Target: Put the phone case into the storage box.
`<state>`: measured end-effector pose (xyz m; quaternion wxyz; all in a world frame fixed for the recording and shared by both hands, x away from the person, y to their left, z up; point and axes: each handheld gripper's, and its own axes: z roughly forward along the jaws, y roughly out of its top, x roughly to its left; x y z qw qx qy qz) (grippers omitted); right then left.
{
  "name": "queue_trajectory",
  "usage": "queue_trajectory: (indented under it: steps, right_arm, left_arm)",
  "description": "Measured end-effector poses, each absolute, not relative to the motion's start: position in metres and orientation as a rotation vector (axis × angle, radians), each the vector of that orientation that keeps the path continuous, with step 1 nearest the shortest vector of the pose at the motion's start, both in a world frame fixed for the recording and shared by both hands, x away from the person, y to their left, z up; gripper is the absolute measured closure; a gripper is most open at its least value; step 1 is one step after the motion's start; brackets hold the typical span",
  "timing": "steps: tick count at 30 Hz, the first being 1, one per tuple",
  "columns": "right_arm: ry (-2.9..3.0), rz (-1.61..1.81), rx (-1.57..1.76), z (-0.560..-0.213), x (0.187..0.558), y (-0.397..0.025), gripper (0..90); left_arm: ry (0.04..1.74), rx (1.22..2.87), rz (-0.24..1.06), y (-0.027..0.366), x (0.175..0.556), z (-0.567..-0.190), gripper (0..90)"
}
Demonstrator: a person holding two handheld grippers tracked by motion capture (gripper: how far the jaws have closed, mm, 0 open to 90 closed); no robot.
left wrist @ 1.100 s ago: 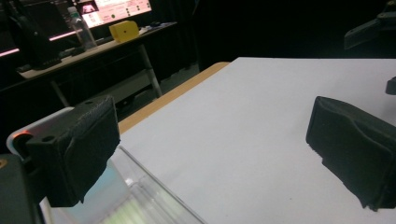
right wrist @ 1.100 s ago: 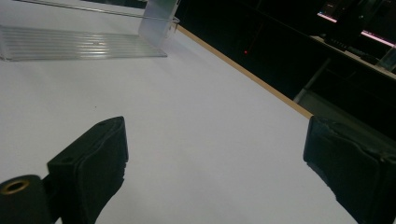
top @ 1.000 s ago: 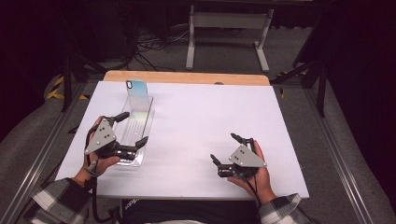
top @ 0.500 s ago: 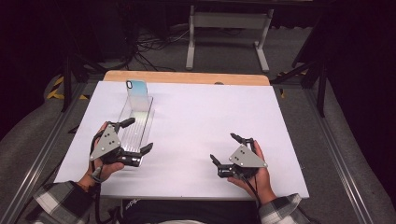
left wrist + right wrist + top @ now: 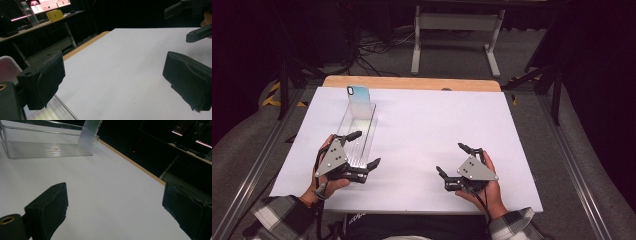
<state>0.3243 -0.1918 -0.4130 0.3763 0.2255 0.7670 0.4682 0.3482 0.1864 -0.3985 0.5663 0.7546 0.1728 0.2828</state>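
A long clear plastic tray (image 5: 362,125) lies on the left of the white table (image 5: 437,120). A pale blue phone (image 5: 358,96) stands tilted against the tray's far end. My left gripper (image 5: 364,149) is open over the tray's near end and points right. In the left gripper view its jaws (image 5: 115,75) hold nothing, and a corner of the tray (image 5: 58,110) shows under the left jaw. My right gripper (image 5: 450,158) is open low over the bare table at the near right. It faces the tray (image 5: 47,147) and phone (image 5: 90,131), with its jaws (image 5: 115,210) wide apart.
A wooden strip (image 5: 412,83) runs along the table's far edge. Behind it stand a metal frame (image 5: 457,35) and cables on the floor. The other gripper (image 5: 197,22) shows at the top right of the left gripper view. A desk with a yellow box (image 5: 55,15) is beyond.
My left gripper has slid a little toward the near edge and turned to the right, staying open. The right gripper, tray and phone have not moved.
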Motion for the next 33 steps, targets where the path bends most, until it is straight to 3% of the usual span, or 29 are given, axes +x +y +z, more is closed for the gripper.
queue_trajectory:
  steps: [33]
  right_arm:
    - [1.986,1.215,0.616,-0.414,0.322,-0.192,4.5]
  left_arm:
    - [0.452,1.861,0.587,0.193,0.341,-0.428,3.9]
